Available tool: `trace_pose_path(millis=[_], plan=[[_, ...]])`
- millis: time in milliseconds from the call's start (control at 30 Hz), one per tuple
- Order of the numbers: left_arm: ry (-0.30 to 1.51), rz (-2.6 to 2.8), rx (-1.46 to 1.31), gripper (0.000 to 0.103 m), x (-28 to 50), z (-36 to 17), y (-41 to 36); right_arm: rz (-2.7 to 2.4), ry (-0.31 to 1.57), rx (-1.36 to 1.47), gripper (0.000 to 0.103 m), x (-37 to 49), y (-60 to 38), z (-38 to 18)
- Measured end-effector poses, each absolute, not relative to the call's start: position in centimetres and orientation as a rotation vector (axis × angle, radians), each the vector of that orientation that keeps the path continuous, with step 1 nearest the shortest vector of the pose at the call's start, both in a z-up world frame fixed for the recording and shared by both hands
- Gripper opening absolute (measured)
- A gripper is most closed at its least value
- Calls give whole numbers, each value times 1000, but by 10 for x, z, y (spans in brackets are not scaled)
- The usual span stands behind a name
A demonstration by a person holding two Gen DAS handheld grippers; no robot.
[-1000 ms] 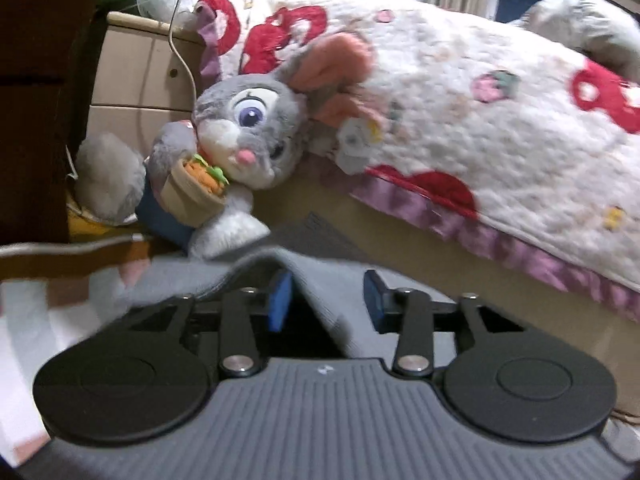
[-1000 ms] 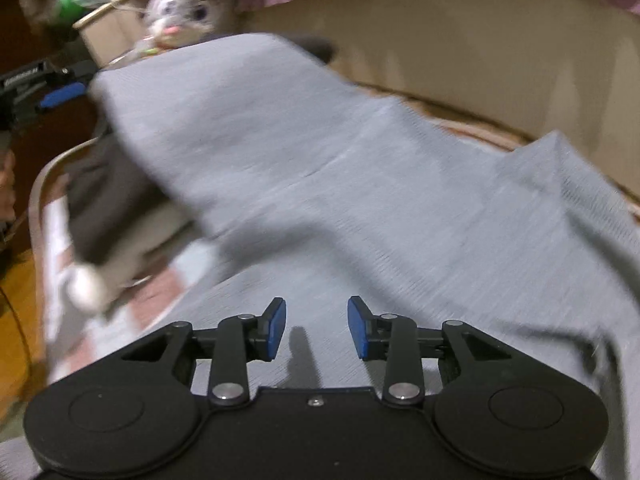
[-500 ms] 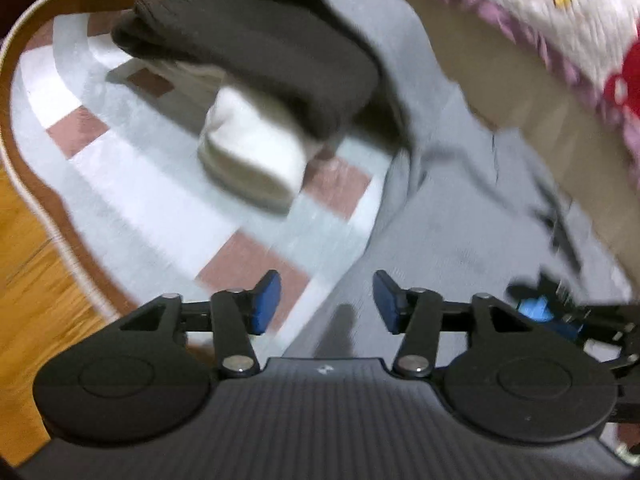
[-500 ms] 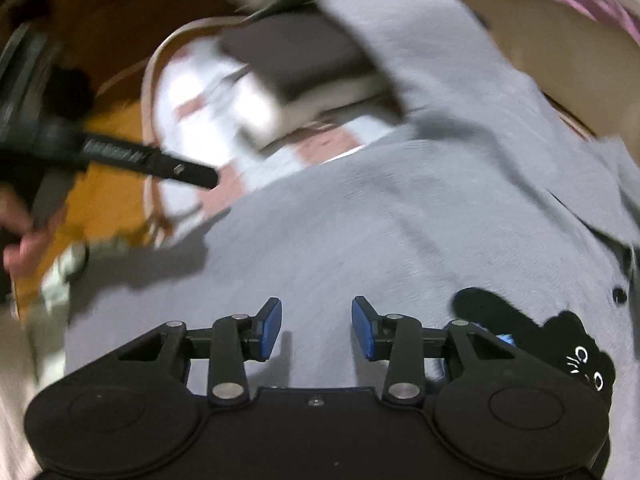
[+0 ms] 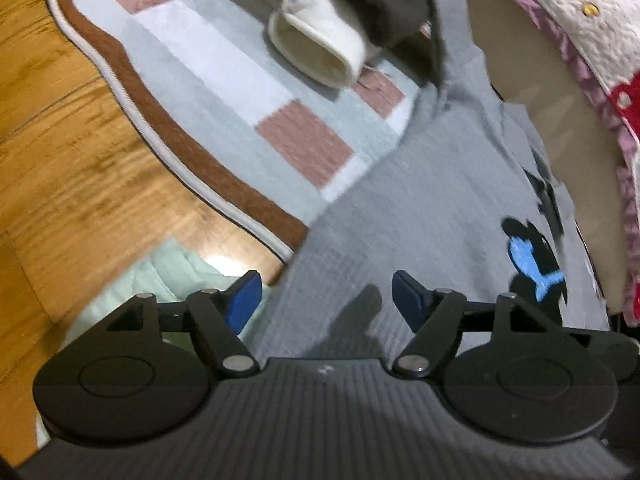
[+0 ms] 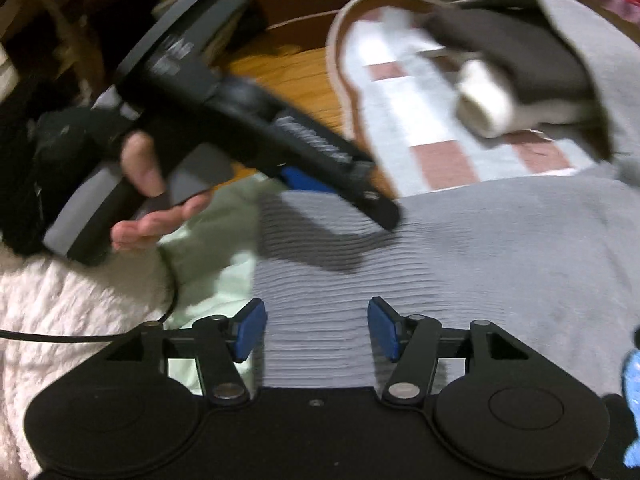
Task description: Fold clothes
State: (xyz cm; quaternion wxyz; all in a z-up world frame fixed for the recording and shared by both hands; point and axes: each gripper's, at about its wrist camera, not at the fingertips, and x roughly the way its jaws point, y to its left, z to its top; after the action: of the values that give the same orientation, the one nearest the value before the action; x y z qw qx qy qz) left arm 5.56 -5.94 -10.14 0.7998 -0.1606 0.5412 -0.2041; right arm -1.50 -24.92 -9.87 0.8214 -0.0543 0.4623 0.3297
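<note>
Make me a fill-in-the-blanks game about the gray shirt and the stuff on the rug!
1. The fish on the gray shirt is colored ____.
2. The rolled cloth on the checkered rug is colored ____.
3. The floor beside the rug is made of ____.
4. Nothing is between the pads of the left claw, whose jaws are ____.

Missing words: blue; white; wood; opening

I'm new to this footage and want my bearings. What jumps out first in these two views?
A grey shirt with a black cat holding a blue fish lies spread over a checked rug. Behind it sits a stack of folded clothes, a white roll sticking out. In the right view, a hand holds the left gripper over the shirt's edge, jaws opening, nothing between them.
</note>
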Motion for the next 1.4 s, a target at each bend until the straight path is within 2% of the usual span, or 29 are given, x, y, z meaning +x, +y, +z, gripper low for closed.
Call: trace_pose_path(millis=[33, 67, 100, 200, 300, 533, 767, 800, 833, 900, 1067, 1233, 1367, 1400], plan=[[1150, -456, -336, 63, 53, -100, -61, 717, 987, -129, 64, -16, -243, -100], [1132, -480, -319, 20, 50, -96, -64, 713, 984, -140, 64, -17, -242, -100], [1112, -506, -300, 5, 47, -92, -66, 711, 982, -132, 64, -17, -245, -99], [1003, -594, -251, 5, 30, -71, -74, 703, 1003, -112, 64, -19, -255, -103], [987, -696, -263, 5, 18, -64, -80, 693, 1034, -95, 64, -20, -266, -110], [1032, -842, -134, 5, 6, -64, -115, 661, 1038, 217, 63, -28, -311, -112], [1112, -865, -43, 5, 3, -78, -130, 398, 953, 460, 63, -19, -385, -97], [1114, -864, -37, 5, 3, -79, -131, 376, 934, 464, 63, -18, -390, -94], [1116, -863, -28, 5, 2, -79, -132, 366, 918, 450, 57, -17, -394, -91], [1118, -861, -7, 5, 1, -80, -134, 350, 864, 337, 38, -17, -387, -82], [1138, -863, 20, 6, 3, -85, -141, 385, 830, 118, 35, 12, -357, -75], [1121, -871, 11, 6, 3, -83, -139, 388, 977, 51, 35, 81, -337, -112], [1129, -864, -9, 6, 5, -84, -138, 313, 1038, 37, 39, 102, -347, -140], [1131, -864, -13, 6, 5, -85, -138, 322, 1036, 40, 43, 99, -348, -140]])
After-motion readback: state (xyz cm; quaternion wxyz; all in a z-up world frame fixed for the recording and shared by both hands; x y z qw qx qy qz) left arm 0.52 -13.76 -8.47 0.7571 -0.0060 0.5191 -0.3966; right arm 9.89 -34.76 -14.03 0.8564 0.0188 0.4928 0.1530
